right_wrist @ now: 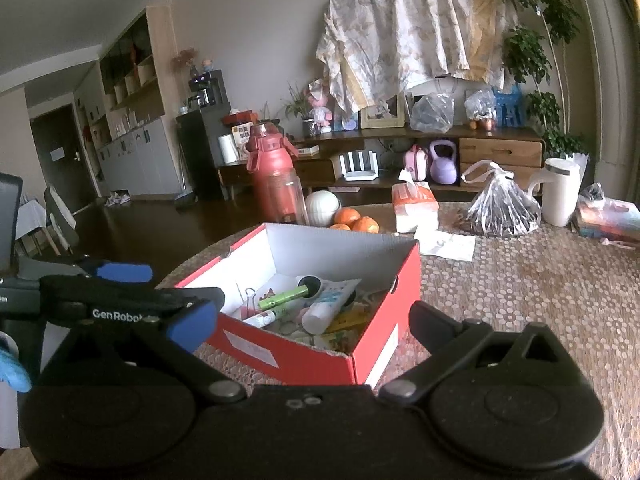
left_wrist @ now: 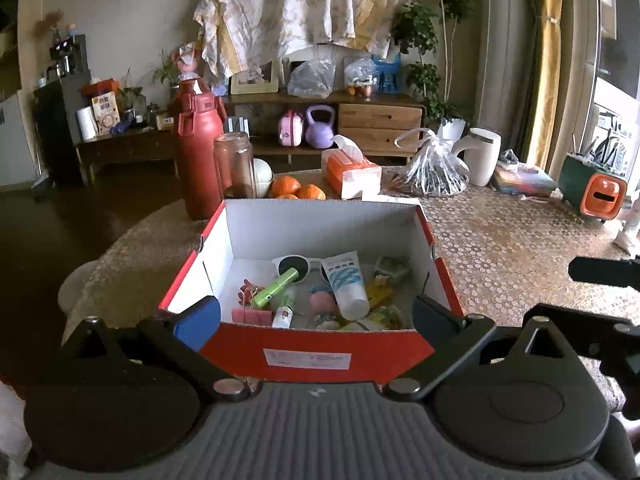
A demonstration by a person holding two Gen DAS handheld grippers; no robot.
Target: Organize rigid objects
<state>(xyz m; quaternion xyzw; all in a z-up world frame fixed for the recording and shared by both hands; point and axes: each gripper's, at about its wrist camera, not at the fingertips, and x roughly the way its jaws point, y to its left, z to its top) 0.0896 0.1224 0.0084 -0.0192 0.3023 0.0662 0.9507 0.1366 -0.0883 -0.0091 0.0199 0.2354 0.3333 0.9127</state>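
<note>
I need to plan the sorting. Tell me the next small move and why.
Probably lower the left hand-held gripper into the red box toward the white tube. Its fingers are open and empty at the near wall, and the tube lies on top of the clutter.

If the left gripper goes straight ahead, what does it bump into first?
Probably the red box. The open left gripper points right at its near wall, fingers spread to either side. Depth is hard to judge, so it may pass just over the rim.

Each black hand-held gripper (left_wrist: 316, 312) (right_wrist: 312, 316) has silver pivot screws and blue finger pads (left_wrist: 199, 322) (one arm reads "GenRobot").
</note>
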